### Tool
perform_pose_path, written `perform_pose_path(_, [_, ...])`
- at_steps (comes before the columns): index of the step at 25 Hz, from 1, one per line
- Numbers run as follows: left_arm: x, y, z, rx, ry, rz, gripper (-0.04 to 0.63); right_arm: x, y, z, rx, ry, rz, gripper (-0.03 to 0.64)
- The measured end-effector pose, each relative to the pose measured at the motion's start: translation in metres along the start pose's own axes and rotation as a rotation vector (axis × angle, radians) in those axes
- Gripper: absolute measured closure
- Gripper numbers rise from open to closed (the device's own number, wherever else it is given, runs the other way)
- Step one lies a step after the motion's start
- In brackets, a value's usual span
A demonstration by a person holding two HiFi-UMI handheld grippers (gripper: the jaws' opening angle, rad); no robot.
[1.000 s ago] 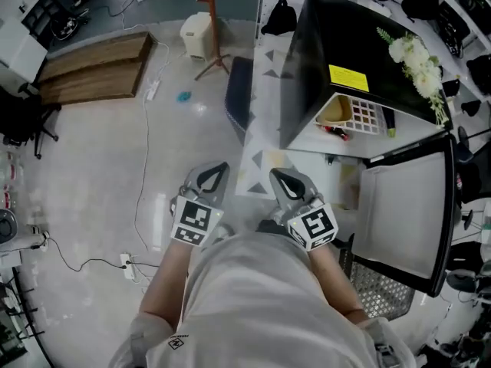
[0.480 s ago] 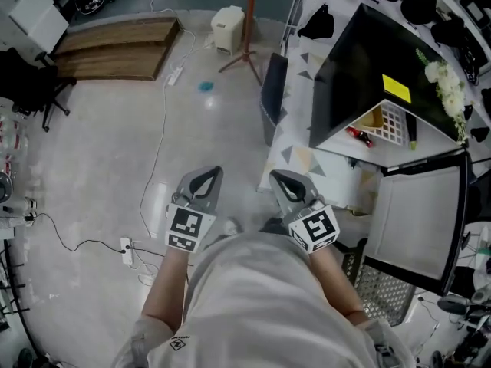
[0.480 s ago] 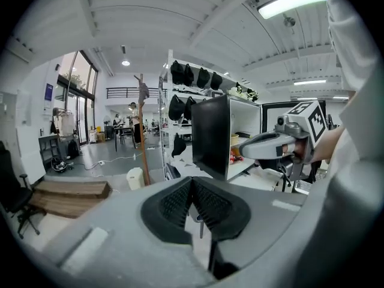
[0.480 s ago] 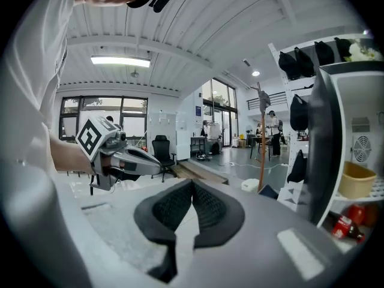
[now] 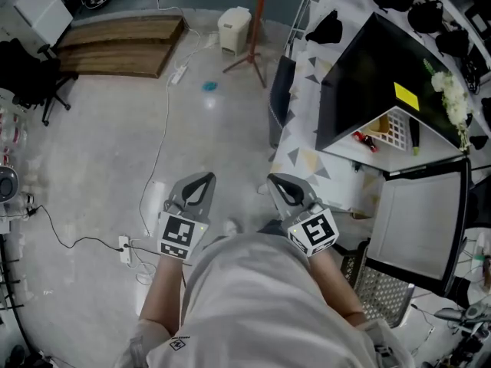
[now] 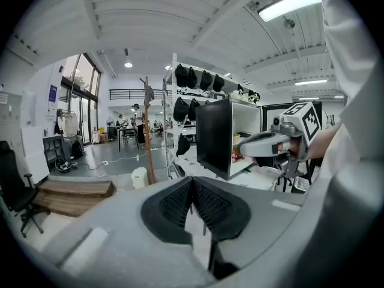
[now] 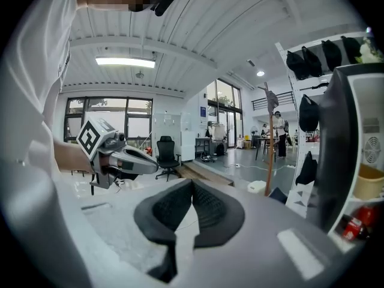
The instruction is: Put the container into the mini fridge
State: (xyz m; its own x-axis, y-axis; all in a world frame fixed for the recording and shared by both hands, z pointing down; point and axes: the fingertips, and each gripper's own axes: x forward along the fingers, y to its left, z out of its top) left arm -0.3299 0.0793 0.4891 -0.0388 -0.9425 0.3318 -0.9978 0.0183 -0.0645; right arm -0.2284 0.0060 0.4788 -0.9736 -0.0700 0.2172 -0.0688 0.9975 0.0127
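- A pale yellow container sits on a shelf inside the mini fridge, whose door stands open; placing looks done, so shutting the door seems next
- Left gripper and right gripper hover short of the fridge, jaws pressed together, empty
- Only the right gripper view shows the container clearly; the head view shows the open door

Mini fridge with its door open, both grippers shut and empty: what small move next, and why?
Probably swing the right gripper toward the open door to push it shut: a tan container seems to sit on a shelf inside the mini fridge, and the left gripper is likewise shut, empty, and farther away.
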Motion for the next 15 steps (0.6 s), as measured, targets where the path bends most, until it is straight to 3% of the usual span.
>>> perform_pose_path(15, [0.0035, -0.0048, -0.0005, 0.010, -0.013, -0.038, 0.586, 0.0039, 0.0050, -0.0006, -0.036, 0.004, -0.025, 0.614])
